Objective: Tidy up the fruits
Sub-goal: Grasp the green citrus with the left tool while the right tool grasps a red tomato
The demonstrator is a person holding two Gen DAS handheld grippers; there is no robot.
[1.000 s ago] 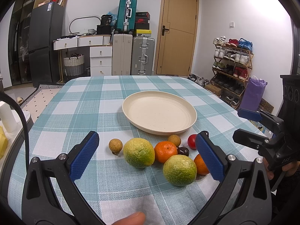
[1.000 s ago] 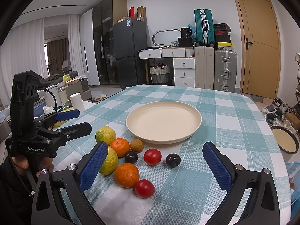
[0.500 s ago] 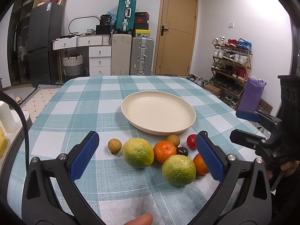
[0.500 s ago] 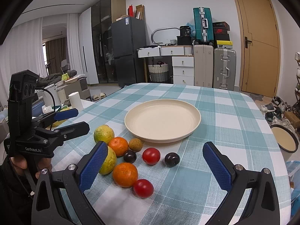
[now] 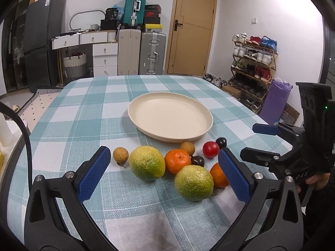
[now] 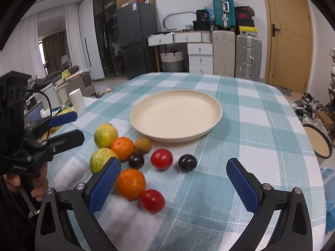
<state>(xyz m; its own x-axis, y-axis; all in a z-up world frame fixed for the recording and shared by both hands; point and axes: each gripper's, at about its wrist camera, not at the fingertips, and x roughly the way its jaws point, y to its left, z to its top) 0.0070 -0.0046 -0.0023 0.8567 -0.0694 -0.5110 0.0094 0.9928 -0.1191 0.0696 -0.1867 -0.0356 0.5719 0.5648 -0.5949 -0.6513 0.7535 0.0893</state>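
Note:
A cream plate (image 5: 170,116) (image 6: 175,115) sits empty on the checked tablecloth. In front of it lie several fruits: two green-yellow citrus (image 5: 146,163) (image 5: 194,182), two oranges (image 5: 177,161) (image 6: 130,183), two red tomatoes (image 6: 161,159) (image 6: 152,200), dark plums (image 6: 187,163) (image 6: 136,160) and brown longans (image 5: 120,155) (image 6: 143,145). My left gripper (image 5: 165,173) is open and empty, just before the citrus. My right gripper (image 6: 173,184) is open and empty, above the near orange and tomato. Each gripper shows in the other's view (image 5: 266,144) (image 6: 62,125).
The tablecloth (image 6: 251,125) covers the table to its rounded edges. A round bowl-like thing (image 6: 318,144) lies beyond the right edge. A white cylinder (image 6: 77,102) and clutter stand off the left edge. Suitcases, drawers and a shoe rack (image 5: 254,62) line the walls.
Both grippers have moved slightly forward and lower toward the fruits. Nothing has been picked up; the fruits and plate stay in place.

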